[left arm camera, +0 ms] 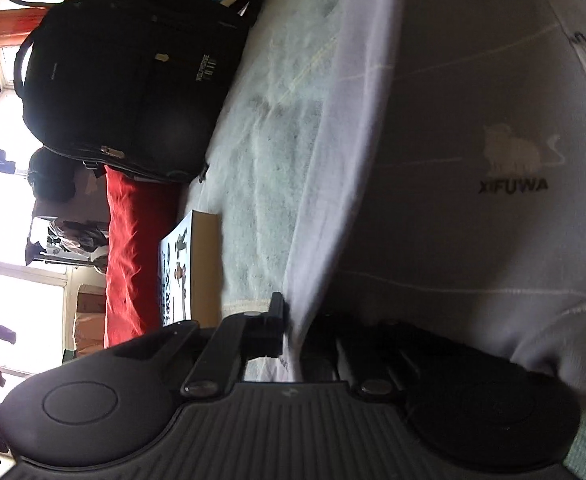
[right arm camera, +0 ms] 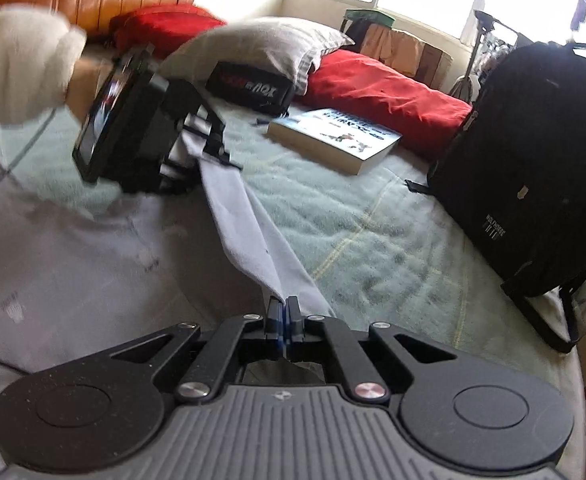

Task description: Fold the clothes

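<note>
A pale lilac-grey garment (left arm camera: 453, 128) with a cat print and "XIFUWA" lettering lies on the green blanket (left arm camera: 261, 168). In the left wrist view, my left gripper (left arm camera: 293, 330) is shut on the garment's edge, and cloth drapes over one of its fingers. In the right wrist view, my right gripper (right arm camera: 281, 312) is shut on another point of the same edge. The garment's edge (right arm camera: 245, 216) runs taut as a raised band from it up to the left gripper (right arm camera: 209, 140). A hand in a white fleece sleeve (right arm camera: 21, 64) holds that gripper. The garment's body spreads flat to the left.
A black backpack (right arm camera: 533, 168) stands on the bed's right side. A thick book (right arm camera: 333, 140) lies beyond the grippers, with a red pillow (right arm camera: 381, 84), a grey pillow (right arm camera: 261, 44) and a black pouch (right arm camera: 249, 88) behind it. Bare blanket (right arm camera: 373, 232) lies between the garment and the backpack.
</note>
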